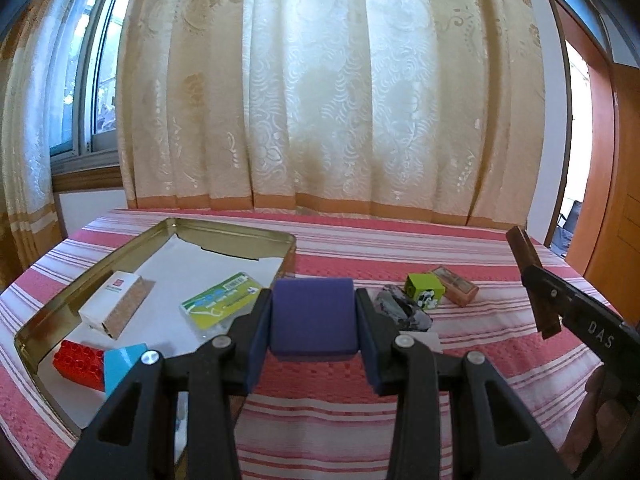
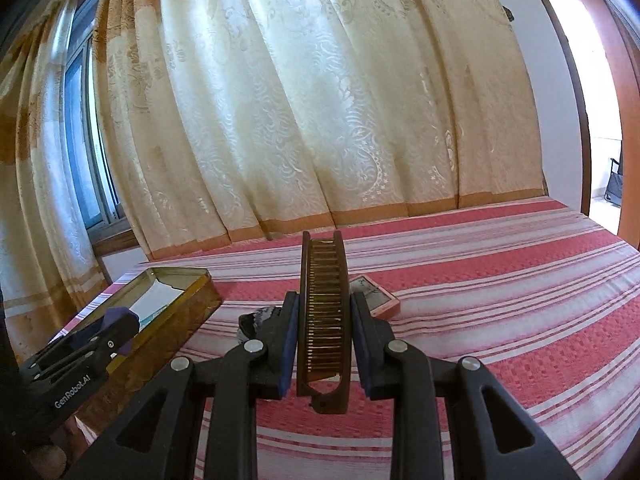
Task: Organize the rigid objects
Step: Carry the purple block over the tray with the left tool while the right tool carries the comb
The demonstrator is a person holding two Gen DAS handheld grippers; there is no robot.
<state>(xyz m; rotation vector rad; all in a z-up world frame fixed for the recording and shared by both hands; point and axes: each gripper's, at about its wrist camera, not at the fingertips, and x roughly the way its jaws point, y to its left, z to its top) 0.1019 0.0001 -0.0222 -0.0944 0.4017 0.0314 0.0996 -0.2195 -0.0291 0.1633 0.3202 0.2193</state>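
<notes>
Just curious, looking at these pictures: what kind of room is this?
Probably a home bedroom: a striped red bedspread, long patterned curtains over a window, and a wooden door frame.

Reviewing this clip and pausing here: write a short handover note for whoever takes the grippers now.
Left gripper: shut on purple block, beside the tin tray.
Right gripper: shut on brown comb, above the striped cloth.
Done, in tray: white box, green card, red brick, blue block.
Left on cloth: green cube, orange box, grey object, plus both held items.
</notes>
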